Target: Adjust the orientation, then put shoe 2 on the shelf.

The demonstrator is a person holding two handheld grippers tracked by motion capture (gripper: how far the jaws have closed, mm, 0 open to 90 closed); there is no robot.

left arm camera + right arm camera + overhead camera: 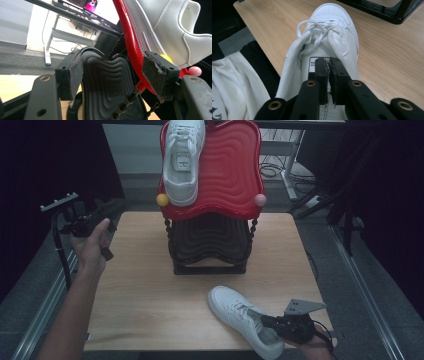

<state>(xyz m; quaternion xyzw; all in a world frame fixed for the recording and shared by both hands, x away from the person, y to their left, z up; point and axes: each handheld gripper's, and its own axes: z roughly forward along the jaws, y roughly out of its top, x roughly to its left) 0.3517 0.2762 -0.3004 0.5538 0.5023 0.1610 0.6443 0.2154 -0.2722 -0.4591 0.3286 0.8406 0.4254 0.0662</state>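
The two-tier rack [212, 220] stood at the far middle of the wooden table [150, 300], its red top shelf [230, 175] tilted up over the black lower shelf [210, 237]. One white shoe [183, 160] lay on the left half of the red shelf, heel down near the yellow knob [162, 199]; the right half of that shelf, toward the pink knob [260, 200], was bare. In front of the rack a wide strip of tabletop was free on the left. The second white shoe [243, 318] lay in front of the rack and to its right, toe toward the rack, heel close to the table's near edge.

The right gripper [329, 75] sat above that shoe's heel opening, its jaws nearly together, a thin gap between the pads; whether they pinched anything I could not tell. The left gripper [117, 75], held in the left hand [92, 245] off the rack's left side by the table edge, stood wide open and empty, facing the black shelf.
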